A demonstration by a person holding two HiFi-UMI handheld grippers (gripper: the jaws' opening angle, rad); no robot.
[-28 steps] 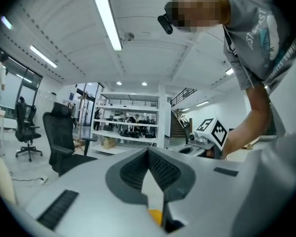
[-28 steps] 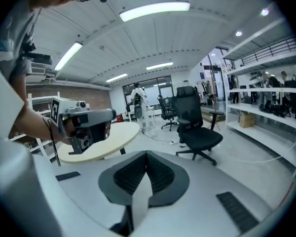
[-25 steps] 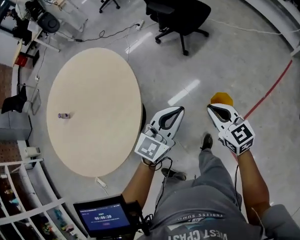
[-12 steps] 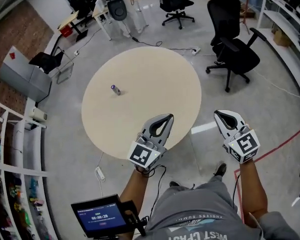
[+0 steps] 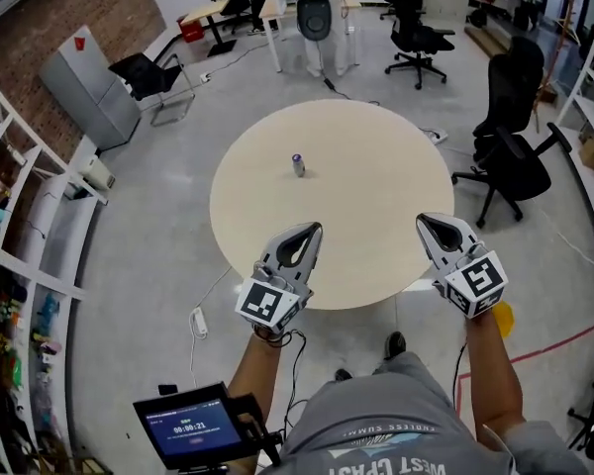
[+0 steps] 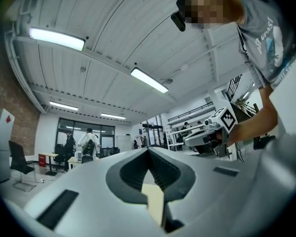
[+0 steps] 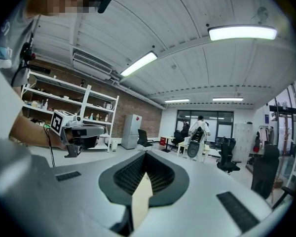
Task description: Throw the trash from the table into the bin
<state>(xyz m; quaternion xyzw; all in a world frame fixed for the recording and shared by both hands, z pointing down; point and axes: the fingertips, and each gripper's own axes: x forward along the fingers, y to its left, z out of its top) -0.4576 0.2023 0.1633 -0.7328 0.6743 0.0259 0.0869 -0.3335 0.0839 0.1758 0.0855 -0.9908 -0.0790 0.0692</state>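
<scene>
A small can [image 5: 298,164] stands on the round desk [image 5: 376,146], left of its middle and toward the far side. The left gripper [image 5: 312,230] and the right gripper [image 5: 423,223] hang side by side over the desk's near edge, well apart from the can. The bin [image 5: 503,319] sits on the floor at near right, just beside the right forearm. An office chair [image 5: 512,156] stands to the right of the desk, and shelving [image 5: 20,265] lines the left side.
</scene>
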